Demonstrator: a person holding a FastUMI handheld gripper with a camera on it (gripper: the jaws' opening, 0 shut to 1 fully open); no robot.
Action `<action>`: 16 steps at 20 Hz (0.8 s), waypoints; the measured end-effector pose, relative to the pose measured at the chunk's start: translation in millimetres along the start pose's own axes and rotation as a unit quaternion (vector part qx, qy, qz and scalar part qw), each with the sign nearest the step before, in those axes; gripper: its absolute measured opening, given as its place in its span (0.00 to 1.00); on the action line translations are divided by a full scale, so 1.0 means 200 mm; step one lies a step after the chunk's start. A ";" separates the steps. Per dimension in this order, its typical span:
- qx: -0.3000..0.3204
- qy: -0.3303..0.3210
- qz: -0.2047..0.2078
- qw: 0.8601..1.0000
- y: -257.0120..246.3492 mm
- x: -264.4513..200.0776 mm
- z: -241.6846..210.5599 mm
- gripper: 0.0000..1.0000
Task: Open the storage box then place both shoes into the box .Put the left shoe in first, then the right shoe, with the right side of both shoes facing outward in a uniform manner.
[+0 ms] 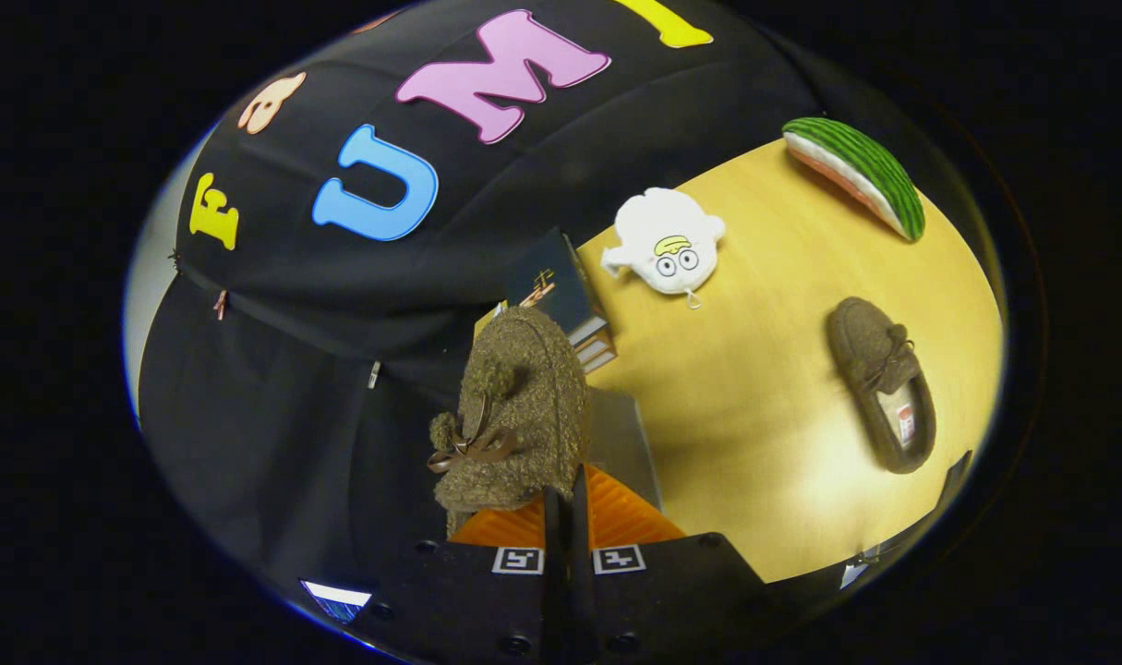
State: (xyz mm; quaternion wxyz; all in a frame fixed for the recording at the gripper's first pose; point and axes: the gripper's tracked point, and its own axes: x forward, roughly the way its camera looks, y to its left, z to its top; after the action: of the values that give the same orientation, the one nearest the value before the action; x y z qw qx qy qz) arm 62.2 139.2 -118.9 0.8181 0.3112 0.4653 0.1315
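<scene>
The tongs (pixel 568 517) are pinching closed on the heel rim of a shoe (pixel 514 416), its fingers almost touching, and are holding it toe-forward with its bow showing; the shoe is blocking most of what lies ahead; beneath it a grey box (pixel 625 434) is sitting on the surface (pixel 764 406), hard by the edge along the black cloth; a stack of books (pixel 565 300) is lying just beyond the shoe; the second shoe (pixel 882 383) is resting well apart on open wood; a white plush toy (pixel 669 242) and a watermelon slice (pixel 856 174) are lying farther off.
</scene>
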 end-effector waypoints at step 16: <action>-0.048 0.090 -0.020 0.995 0.29 0.62 -0.51 0.05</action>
State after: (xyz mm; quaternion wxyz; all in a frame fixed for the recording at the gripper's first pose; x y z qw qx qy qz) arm 45.6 285.4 -204.9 0.7894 0.2492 0.5362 0.1649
